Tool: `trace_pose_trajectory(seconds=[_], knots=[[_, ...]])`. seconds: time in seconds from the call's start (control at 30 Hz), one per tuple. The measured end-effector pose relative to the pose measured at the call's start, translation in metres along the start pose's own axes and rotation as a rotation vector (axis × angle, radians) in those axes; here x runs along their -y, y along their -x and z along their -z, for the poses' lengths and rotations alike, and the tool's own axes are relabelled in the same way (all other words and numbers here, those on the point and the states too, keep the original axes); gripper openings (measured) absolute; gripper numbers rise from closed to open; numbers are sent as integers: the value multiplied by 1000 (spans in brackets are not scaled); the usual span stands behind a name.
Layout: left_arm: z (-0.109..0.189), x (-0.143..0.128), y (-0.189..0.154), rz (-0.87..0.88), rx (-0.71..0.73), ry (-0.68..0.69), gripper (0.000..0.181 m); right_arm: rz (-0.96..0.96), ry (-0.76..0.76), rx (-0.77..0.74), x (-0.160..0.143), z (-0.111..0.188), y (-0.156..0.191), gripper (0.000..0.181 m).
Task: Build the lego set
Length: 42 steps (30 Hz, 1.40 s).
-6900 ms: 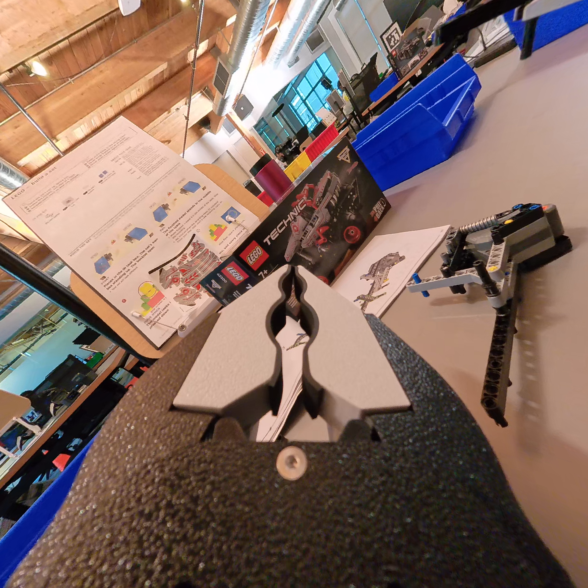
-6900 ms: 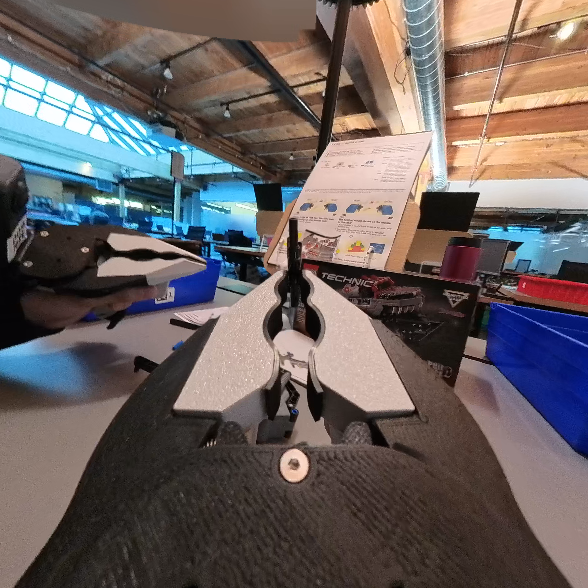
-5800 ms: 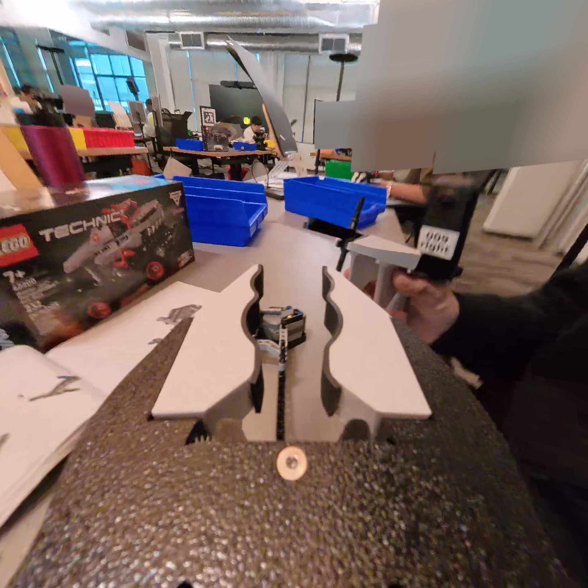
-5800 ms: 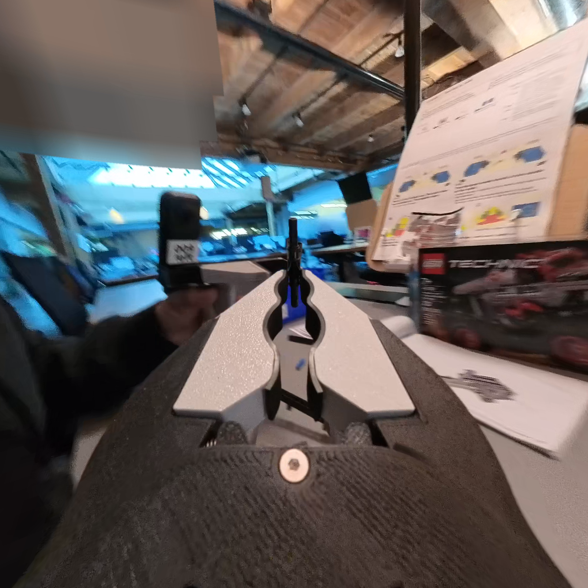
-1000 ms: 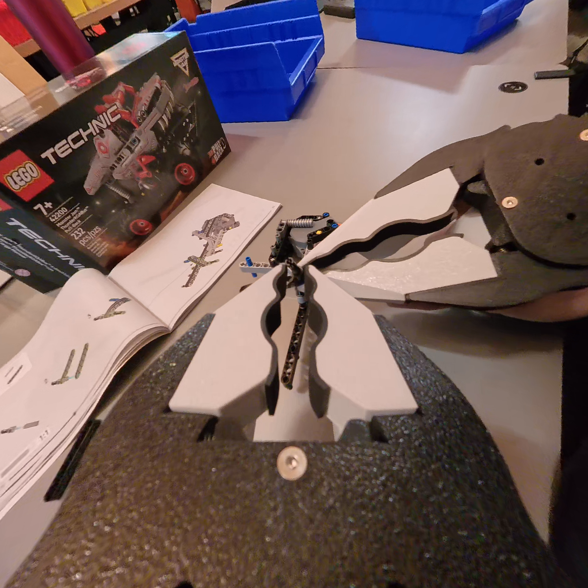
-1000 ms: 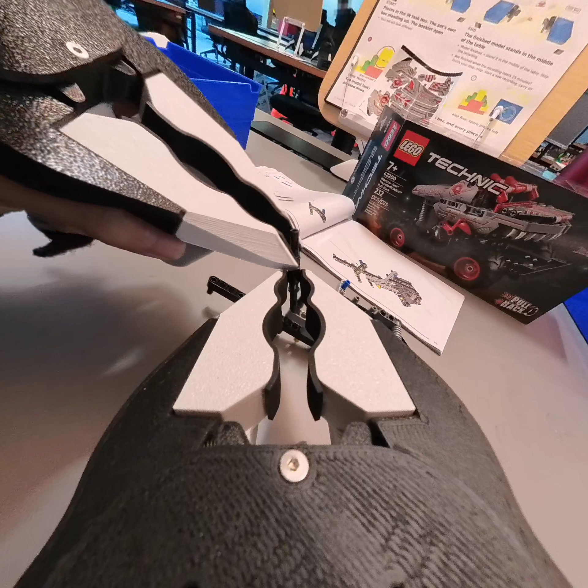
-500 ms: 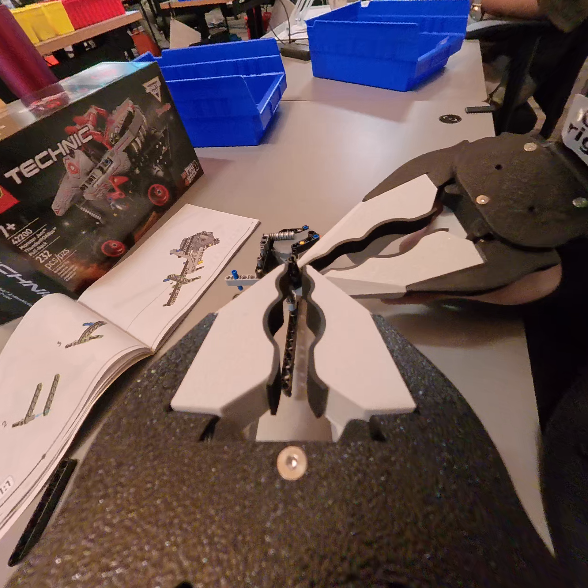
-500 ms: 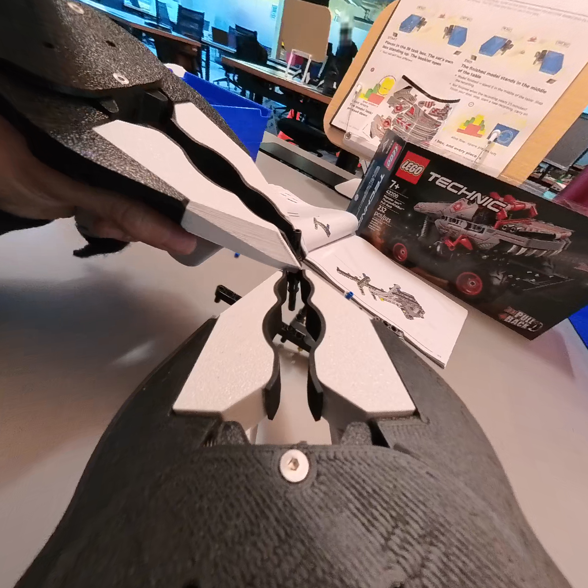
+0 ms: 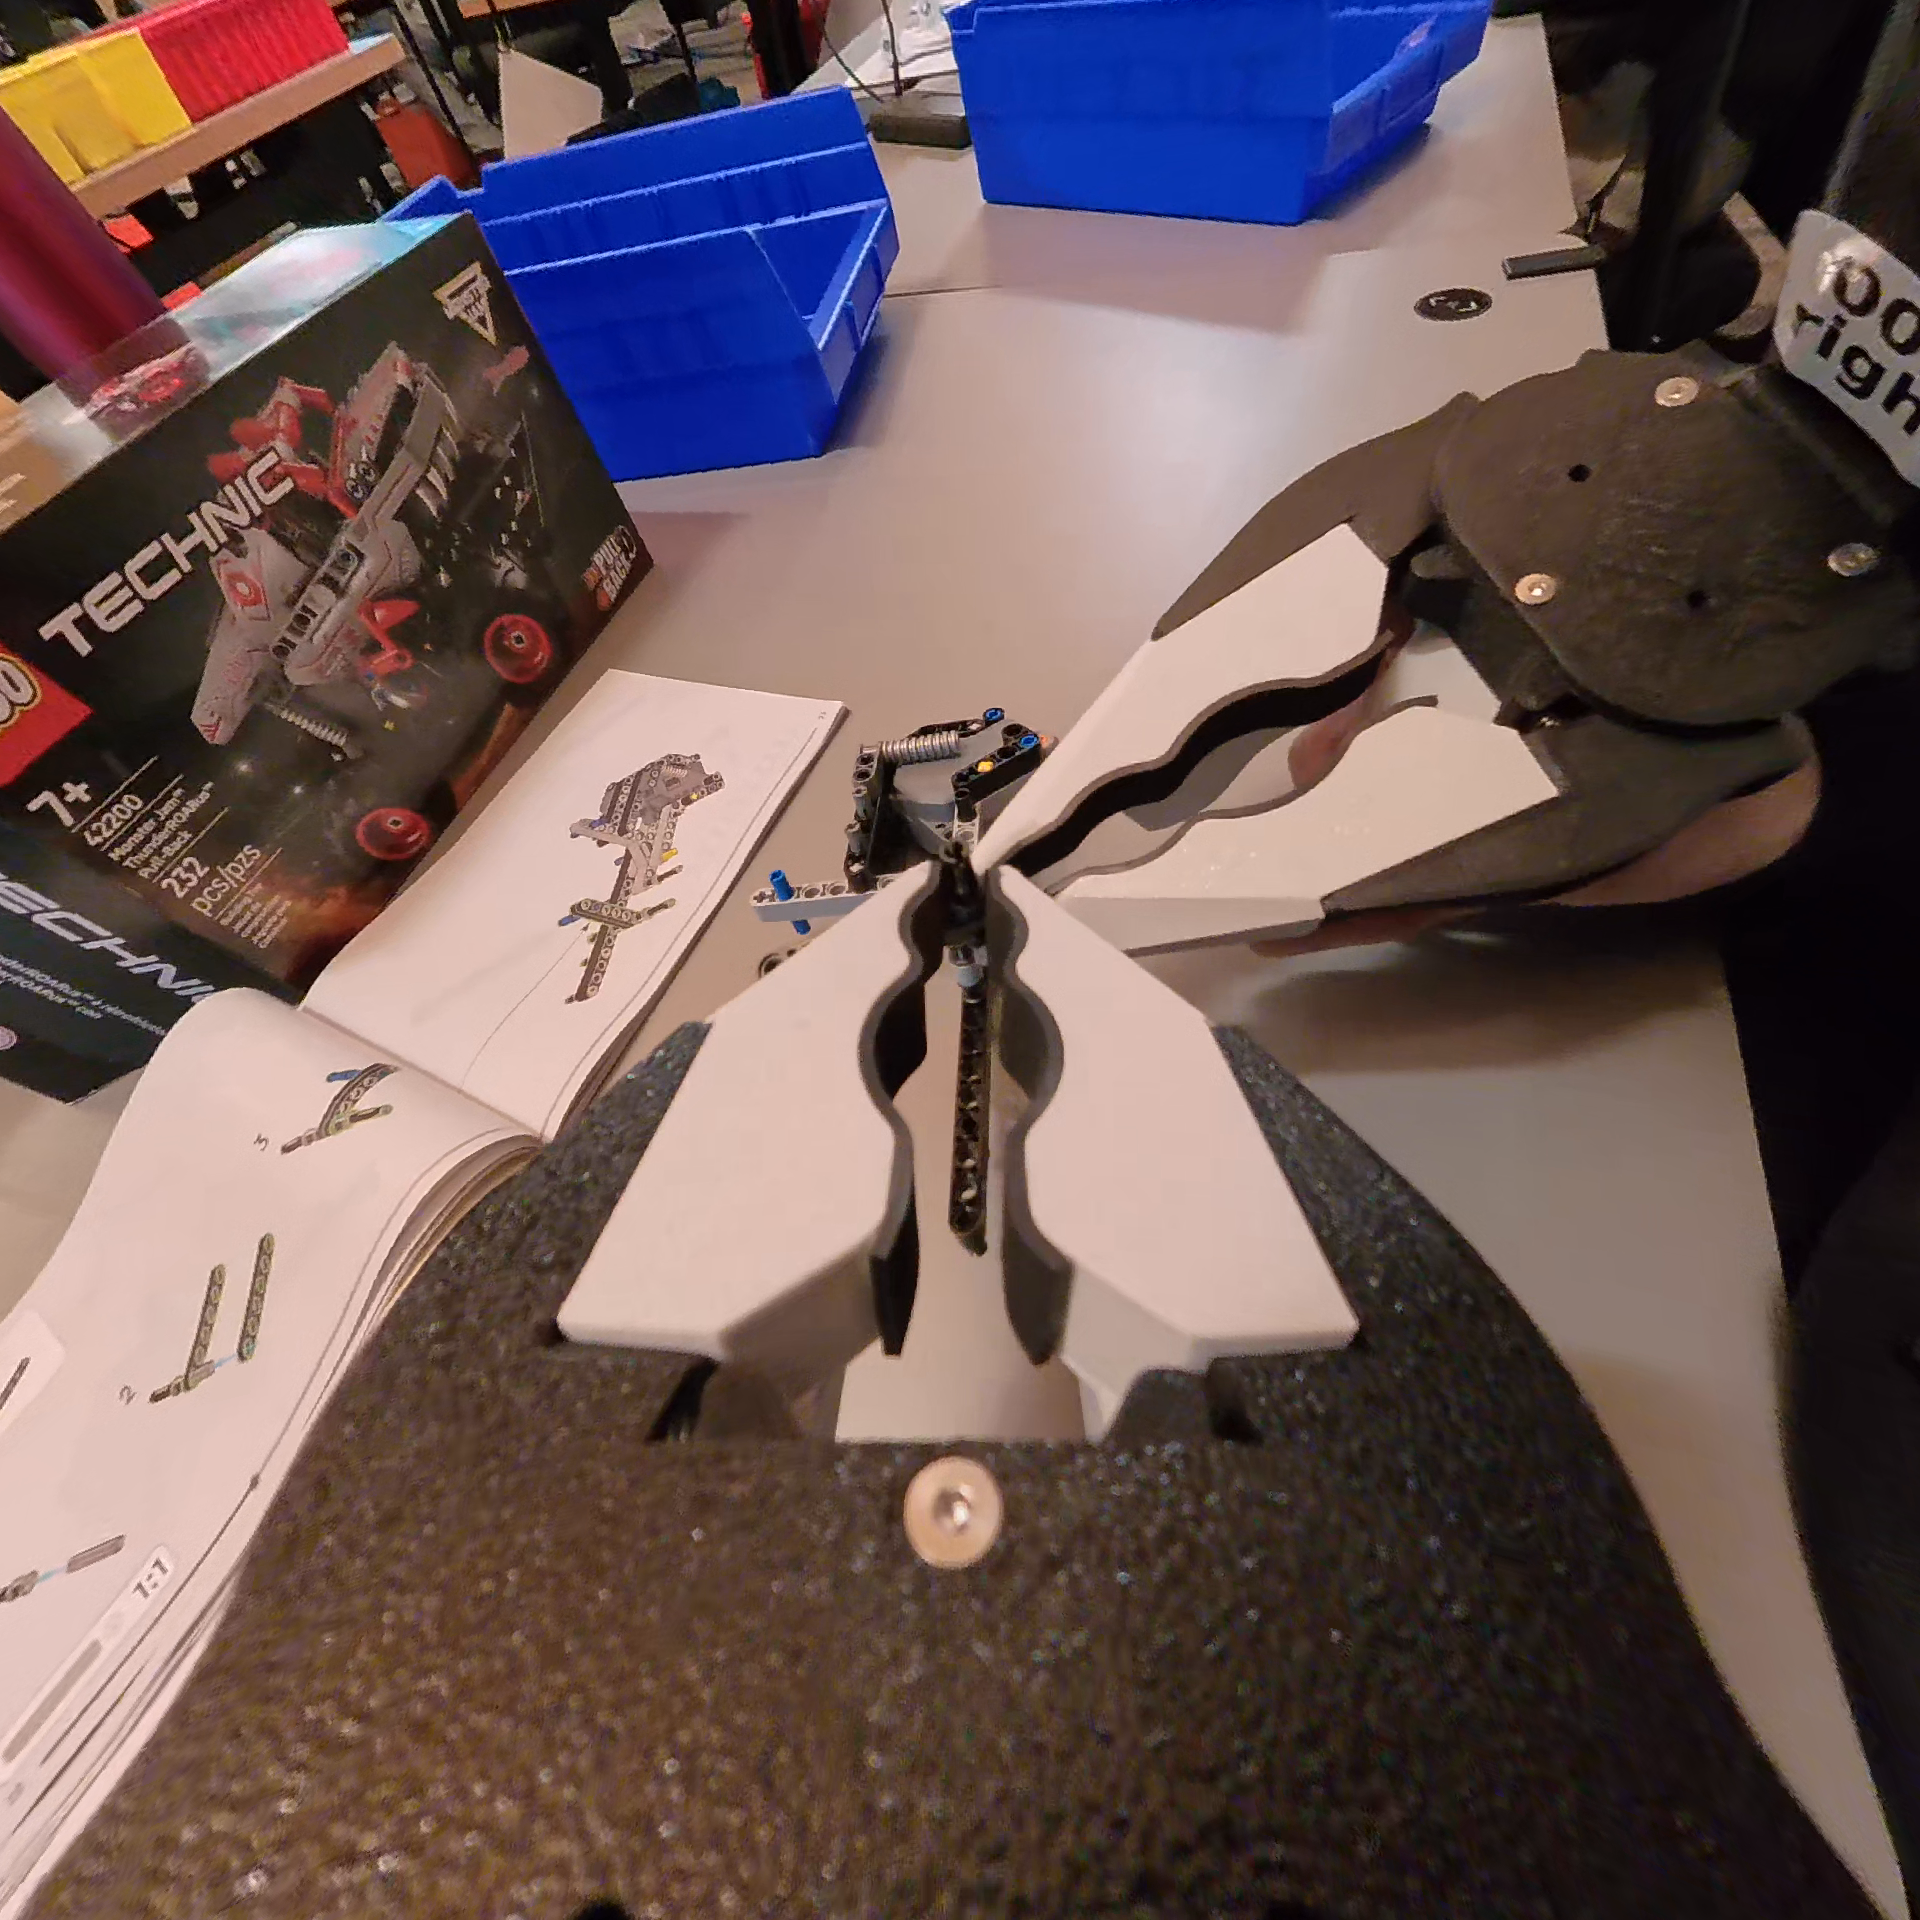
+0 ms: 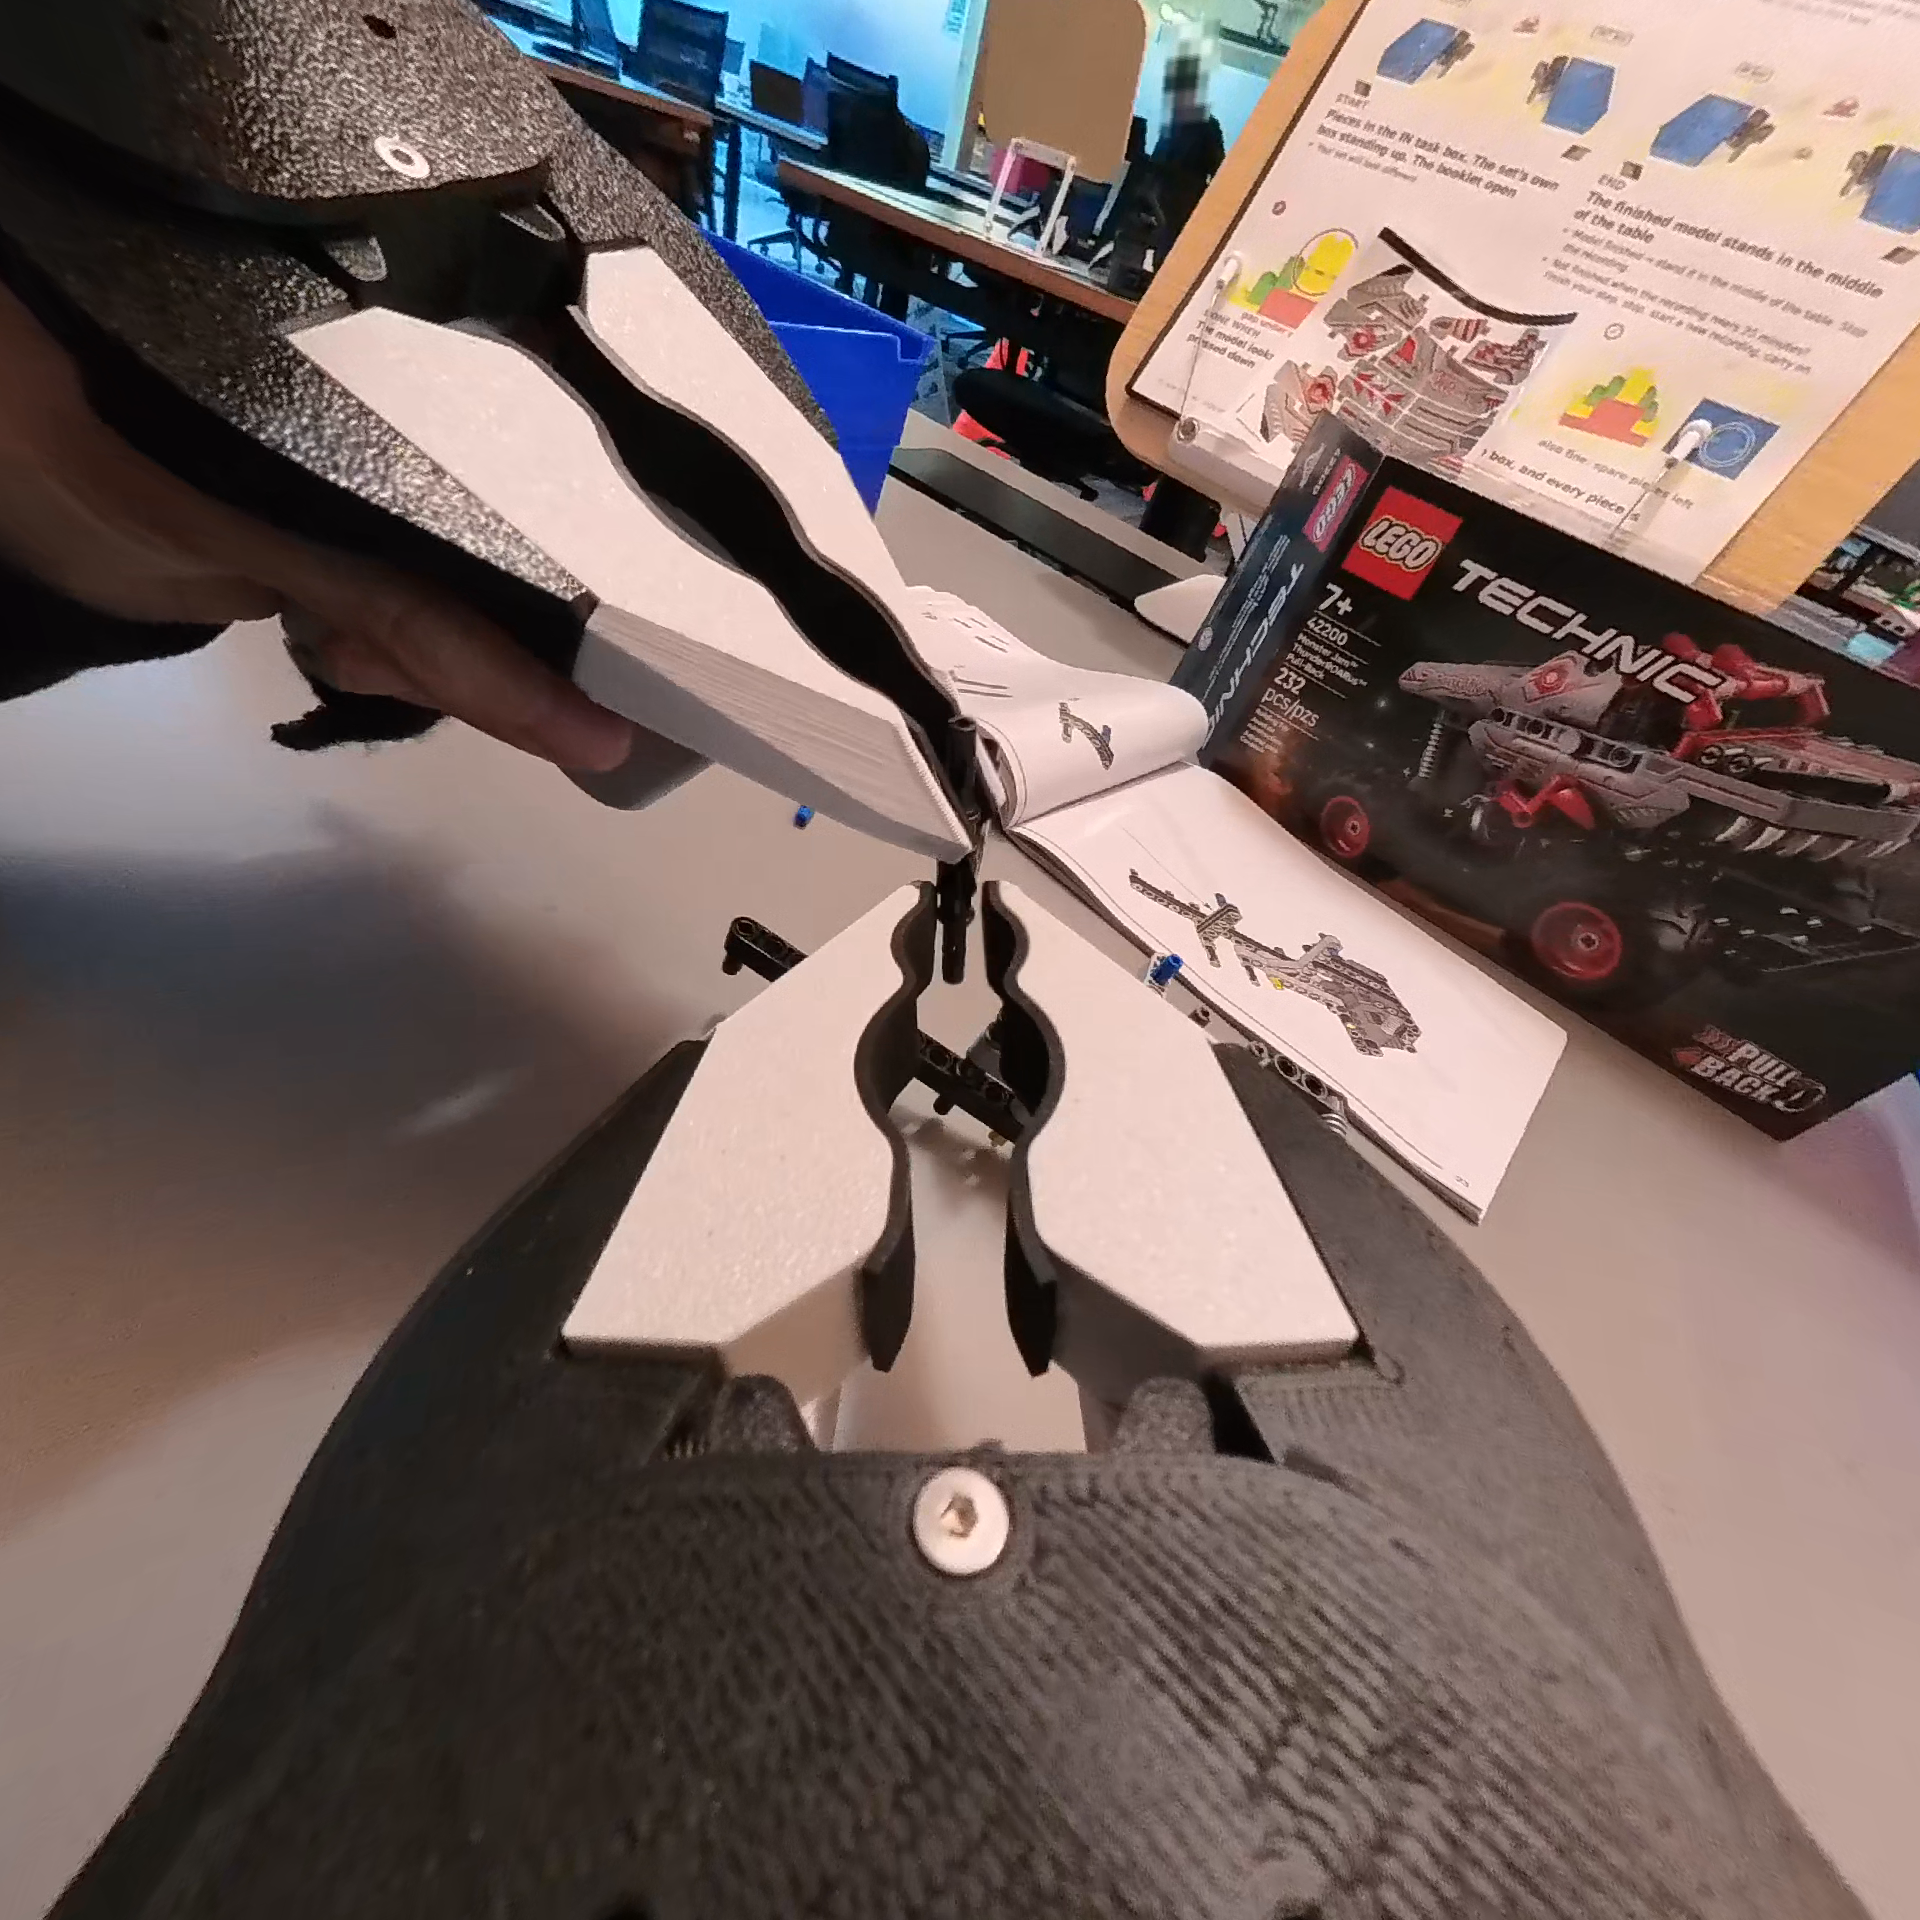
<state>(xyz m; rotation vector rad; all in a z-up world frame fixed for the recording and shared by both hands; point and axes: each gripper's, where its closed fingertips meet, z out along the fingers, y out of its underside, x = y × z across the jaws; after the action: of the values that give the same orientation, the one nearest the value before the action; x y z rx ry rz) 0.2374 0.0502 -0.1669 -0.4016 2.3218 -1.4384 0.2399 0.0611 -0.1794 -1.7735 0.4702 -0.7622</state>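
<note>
Early assembly: two hand-held grippers are meeting tip to tip at frame centre.
The left hand-held gripper (image 9: 961,894) is pinching a black beam (image 9: 971,1101); the right hand-held gripper (image 10: 954,902), nearly closed, is gripping a black pin (image 10: 952,925); the partial chassis (image 9: 914,795) is lying on the counter (image 9: 1143,436) beyond, most building remaining.

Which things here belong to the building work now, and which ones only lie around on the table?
In use:
left gripper, shut on the black beam
right gripper, holding the black pin
half-built model
open booklet

Lying about:
set box
blue bins
instruction board
</note>
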Motion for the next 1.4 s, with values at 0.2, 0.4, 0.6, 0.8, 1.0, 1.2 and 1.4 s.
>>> trace_pose_trajectory(seconds=[0.2, 0.4, 0.6, 0.8, 1.0, 1.2, 1.4], knots=[[0, 3, -3, -17, -8, -13, 5, -9, -7, 14, 1, 1, 1, 5], [-2, 3, -2, -24, 23, -21, 6, -13, -10, 6, 1, 2, -1, 5], [-1, 3, 1, 15, 37, -15, 12, -1, -15, -12, 2, 2, -2, 5], [-2, 2, 0, 48, 17, -21, 13, 5, -30, -17, 4, 3, -3, 5], [-2, 3, -4, 11, 11, -3, 6, 7, -33, -4, 4, 4, -2, 5], [-3, 5, -4, -92, 92, 24, 6, 15, -45, -3, 5, 6, -4, 5], [-3, 5, -5, -107, 102, 29, 6, 26, -48, -7, 5, 6, -4, 4]])
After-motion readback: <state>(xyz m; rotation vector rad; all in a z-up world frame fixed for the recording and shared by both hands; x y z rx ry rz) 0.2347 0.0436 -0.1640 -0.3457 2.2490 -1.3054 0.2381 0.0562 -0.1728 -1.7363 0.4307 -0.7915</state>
